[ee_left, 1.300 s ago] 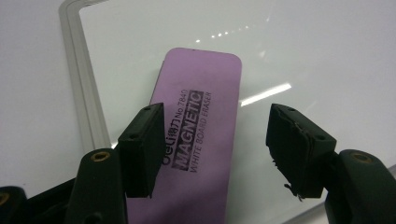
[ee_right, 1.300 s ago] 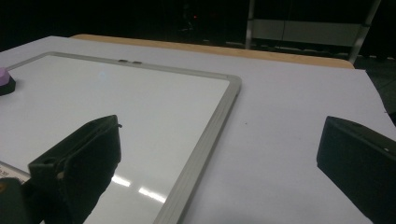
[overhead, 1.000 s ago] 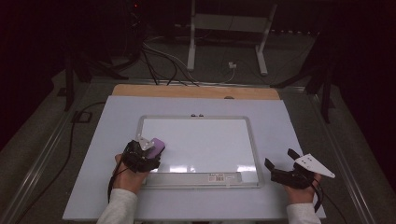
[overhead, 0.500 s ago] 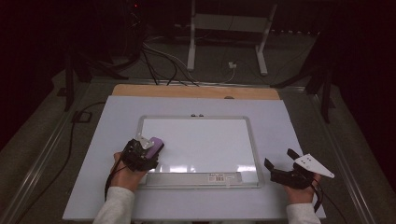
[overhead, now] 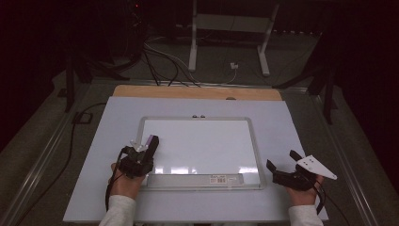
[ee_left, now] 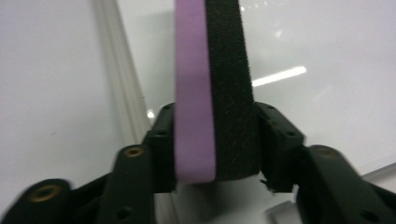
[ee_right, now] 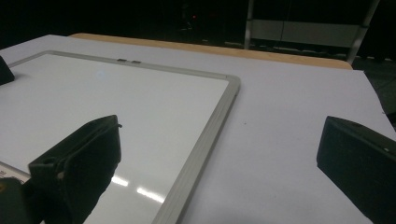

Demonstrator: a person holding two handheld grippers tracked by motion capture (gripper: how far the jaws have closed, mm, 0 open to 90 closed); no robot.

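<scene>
- The eraser [ee_left: 212, 93] (a purple foam back with black felt) stands on its narrow edge in the centre of the left gripper view. In the high view it is at the lower left, over the left rim of the whiteboard [overhead: 202, 141].
- The left gripper [overhead: 146, 153] has just been closing, and its jaws are now clamped on both flat faces of the eraser.
- I judge the eraser light and a little soft, so the grip across the faces is good; the felt must stay free.
- The right gripper [overhead: 284, 165] rests with its jaws spread wide, holding nothing, at the lower right.
- The board is smooth with a raised frame, which can catch the felt; the table [overhead: 291, 127] around gives wide room.
</scene>
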